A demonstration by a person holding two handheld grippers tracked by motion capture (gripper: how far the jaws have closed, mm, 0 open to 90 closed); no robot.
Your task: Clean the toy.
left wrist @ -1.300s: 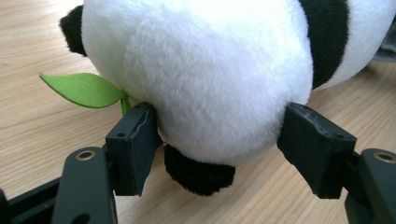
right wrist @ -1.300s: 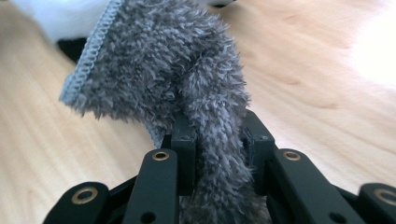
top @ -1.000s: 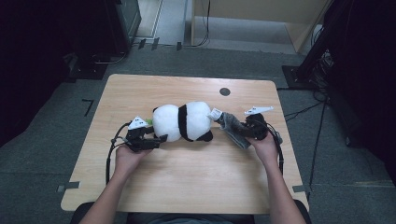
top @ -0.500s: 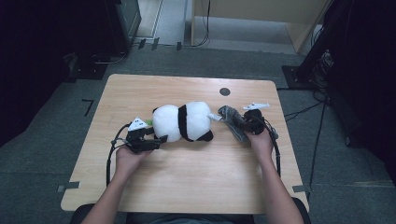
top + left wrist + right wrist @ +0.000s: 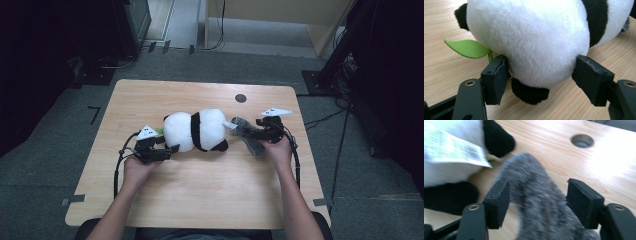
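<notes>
- The panda (image 5: 196, 131), mid-frame in the high view, is plush: thick white pile with black patches, soft and matt.
- The leaf (image 5: 467, 48), at the left of the left gripper view, looks like flat green felt.
- The sock (image 5: 536, 202), centre of the right gripper view, is grey, fuzzy, mottled cloth.
- The tag (image 5: 451, 150), upper left there, is thin printed white fabric or paper; I cannot tell which.
- The table (image 5: 200, 200) is pale wood, smooth, with visible grain and a slight sheen.
- The pads (image 5: 496, 77) look like matt black foam on smooth black plastic arms.
</notes>
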